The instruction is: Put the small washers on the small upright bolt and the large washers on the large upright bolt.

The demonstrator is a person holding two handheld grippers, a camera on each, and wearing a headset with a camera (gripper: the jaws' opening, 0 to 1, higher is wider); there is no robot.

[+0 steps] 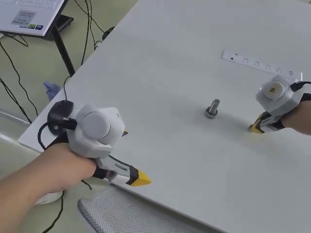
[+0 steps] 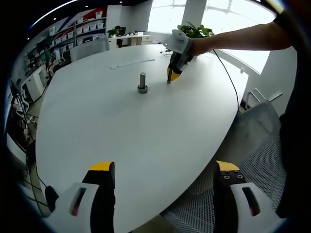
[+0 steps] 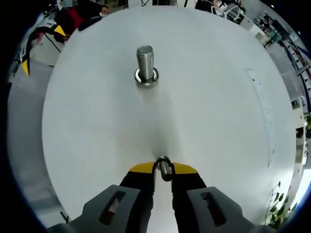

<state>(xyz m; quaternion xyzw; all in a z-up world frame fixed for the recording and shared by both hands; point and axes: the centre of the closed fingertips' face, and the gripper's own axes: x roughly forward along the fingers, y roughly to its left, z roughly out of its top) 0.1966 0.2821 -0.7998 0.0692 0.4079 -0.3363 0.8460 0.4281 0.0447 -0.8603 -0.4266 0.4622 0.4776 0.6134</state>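
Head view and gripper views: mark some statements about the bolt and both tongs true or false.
1. The bolt stands upright on the table. True.
2. The left tongs are shut. False: they are open, with nothing between them.
3. The right tongs pinch a small metal piece. True.
4. The power strip lies between the bolt and the left tongs. False: it lies beyond the bolt, away from them.
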